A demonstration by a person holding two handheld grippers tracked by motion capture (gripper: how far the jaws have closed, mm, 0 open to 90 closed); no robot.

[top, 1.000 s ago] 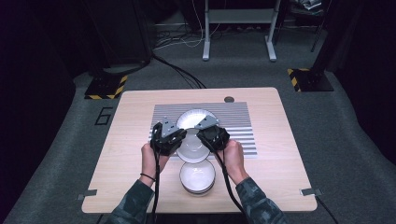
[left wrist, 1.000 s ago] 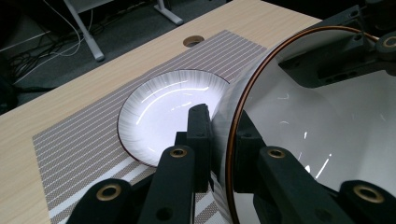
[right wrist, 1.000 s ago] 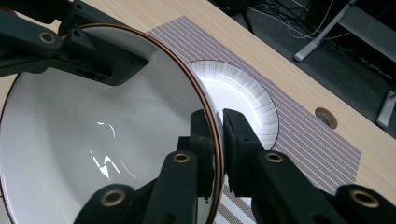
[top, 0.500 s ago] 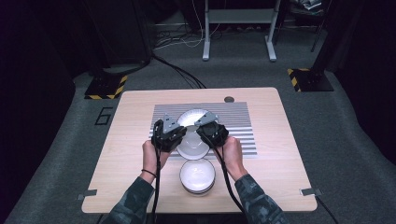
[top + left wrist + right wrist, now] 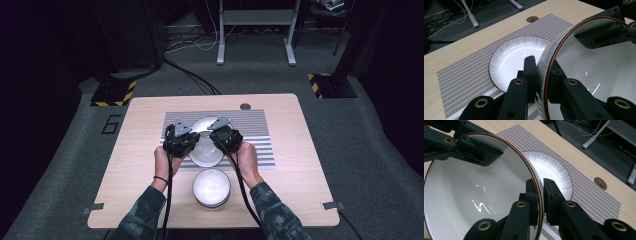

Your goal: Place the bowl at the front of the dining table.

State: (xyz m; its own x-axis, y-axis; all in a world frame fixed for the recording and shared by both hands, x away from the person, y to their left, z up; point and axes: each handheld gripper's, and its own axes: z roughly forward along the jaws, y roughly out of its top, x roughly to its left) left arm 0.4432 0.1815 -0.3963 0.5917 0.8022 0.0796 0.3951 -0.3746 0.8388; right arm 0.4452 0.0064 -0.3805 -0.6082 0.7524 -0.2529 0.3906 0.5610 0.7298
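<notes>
Held thing: a white glazed bowl with a thin brown rim [image 5: 206, 150], carried between both claws, above the striped grey placemat [image 5: 252, 131] on the light wooden tabletop [image 5: 145, 165].
Left claw [image 5: 541, 75]: narrow, its two black jaws pinched on the bowl's rim, one jaw outside the wall, one inside.
Right claw [image 5: 539, 195]: narrow as well, clamped on the opposite side of the same rim.
Bowl's pose: off the mat, its mouth up; in the gripper views the wall looms close.
What lies beyond: a shallow white plate with a grey streaked border [image 5: 516, 60] flat on the placemat, just past the bowl on its far side and partly hidden under it in the high view.
Deciding relation: the plate lies forward of and below the bowl; both hands flank it about equally, so neither arm is nearer.
Nearer the person: a second white bowl [image 5: 211, 187] rests on the bare tabletop, apart from the held one.
Judgement: the bowl looks bound for the plate; it must stay level.
</notes>
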